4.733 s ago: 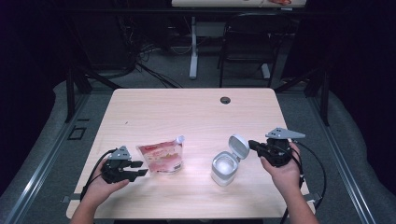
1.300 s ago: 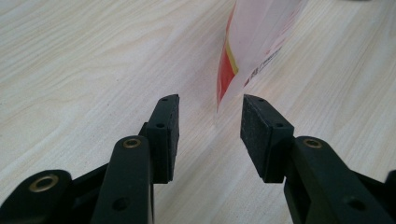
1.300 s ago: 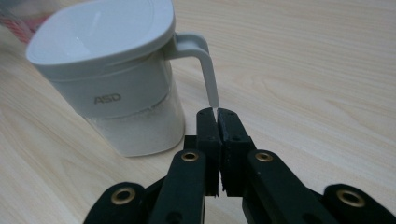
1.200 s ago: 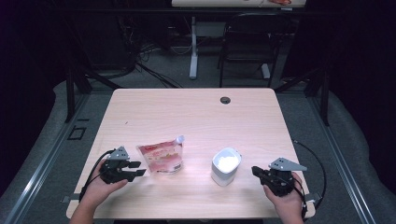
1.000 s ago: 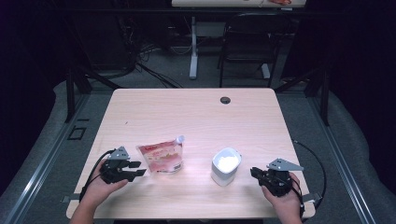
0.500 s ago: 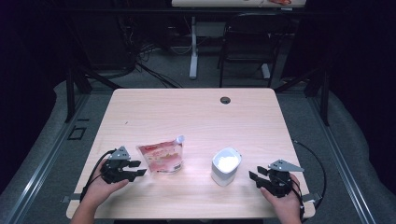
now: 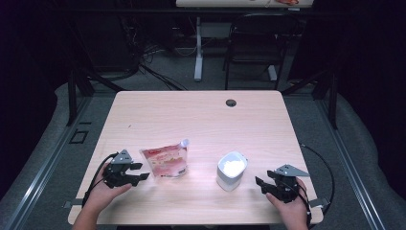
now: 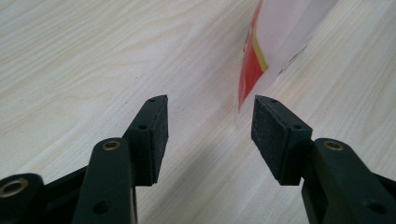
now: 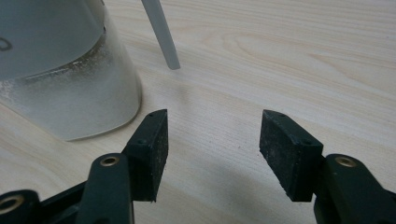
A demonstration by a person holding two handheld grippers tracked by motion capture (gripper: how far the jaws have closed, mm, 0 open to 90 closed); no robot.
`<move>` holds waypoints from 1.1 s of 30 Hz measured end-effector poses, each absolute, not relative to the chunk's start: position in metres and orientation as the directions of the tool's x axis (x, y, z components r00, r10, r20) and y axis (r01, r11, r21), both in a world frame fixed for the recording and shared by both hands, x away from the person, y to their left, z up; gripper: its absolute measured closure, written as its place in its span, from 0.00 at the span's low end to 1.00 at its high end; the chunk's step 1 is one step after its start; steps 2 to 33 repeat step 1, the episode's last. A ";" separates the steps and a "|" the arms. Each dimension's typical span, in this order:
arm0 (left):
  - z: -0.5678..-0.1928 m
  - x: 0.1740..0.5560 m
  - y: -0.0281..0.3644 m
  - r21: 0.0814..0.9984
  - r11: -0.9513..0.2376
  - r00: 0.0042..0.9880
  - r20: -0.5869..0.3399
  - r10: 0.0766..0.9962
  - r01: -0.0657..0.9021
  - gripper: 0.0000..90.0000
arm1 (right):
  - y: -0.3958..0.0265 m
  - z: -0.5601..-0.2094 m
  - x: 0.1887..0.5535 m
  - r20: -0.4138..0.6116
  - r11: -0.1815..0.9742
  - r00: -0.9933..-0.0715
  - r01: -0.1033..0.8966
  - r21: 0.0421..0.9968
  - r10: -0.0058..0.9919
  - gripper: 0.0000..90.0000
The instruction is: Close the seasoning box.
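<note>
Pouch lies flat, spout sealed, just beside my left gripper; container stands lid-open, white powder inside, near my right gripper. Both jaw pairs have just been opening, nothing between them. I judge refilling not yet begun.

— What's on the near left of the table?
— A flat pouch, red and white print, with a white spout at its far right corner. It lies on its side.

— And to its right?
— A clear container, upright, with white powder inside and its lid closed. The two are apart, both towards the near edge.
</note>
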State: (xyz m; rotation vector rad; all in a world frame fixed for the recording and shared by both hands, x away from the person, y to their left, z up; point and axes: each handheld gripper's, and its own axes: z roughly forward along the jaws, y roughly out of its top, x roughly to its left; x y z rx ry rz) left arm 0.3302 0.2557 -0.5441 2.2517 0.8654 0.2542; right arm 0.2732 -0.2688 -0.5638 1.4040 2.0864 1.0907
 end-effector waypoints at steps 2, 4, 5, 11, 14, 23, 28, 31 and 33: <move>-0.544 0.331 0.257 0.674 -0.530 0.755 -0.064 0.652 0.515 0.51 | -0.269 -0.564 0.273 0.093 0.192 -0.415 0.593 0.782 0.905 0.46; -0.544 0.331 0.257 0.674 -0.530 0.755 -0.064 0.652 0.515 0.51 | -0.269 -0.564 0.273 0.093 0.192 -0.415 0.593 0.782 0.905 0.46; -0.544 0.331 0.257 0.674 -0.530 0.755 -0.064 0.652 0.515 0.51 | -0.269 -0.564 0.273 0.093 0.192 -0.415 0.593 0.782 0.905 0.46; -0.544 0.331 0.257 0.674 -0.530 0.755 -0.064 0.652 0.515 0.51 | -0.269 -0.564 0.273 0.093 0.192 -0.415 0.593 0.782 0.905 0.46; -0.544 0.331 0.257 0.674 -0.530 0.755 -0.064 0.652 0.515 0.51 | -0.269 -0.564 0.273 0.093 0.192 -0.415 0.593 0.782 0.905 0.46; -0.544 0.331 0.257 0.674 -0.530 0.755 -0.064 0.652 0.515 0.51 | -0.269 -0.564 0.273 0.093 0.192 -0.415 0.593 0.782 0.905 0.46; -0.544 0.331 0.257 0.674 -0.530 0.755 -0.064 0.652 0.515 0.51 | -0.269 -0.564 0.273 0.093 0.192 -0.415 0.593 0.782 0.905 0.46; -0.544 0.331 0.257 0.674 -0.530 0.755 -0.064 0.652 0.515 0.51 | -0.269 -0.564 0.273 0.093 0.192 -0.415 0.593 0.782 0.905 0.46; -0.544 0.331 0.257 0.674 -0.530 0.755 -0.064 0.652 0.515 0.51 | -0.269 -0.564 0.273 0.093 0.192 -0.415 0.593 0.782 0.905 0.46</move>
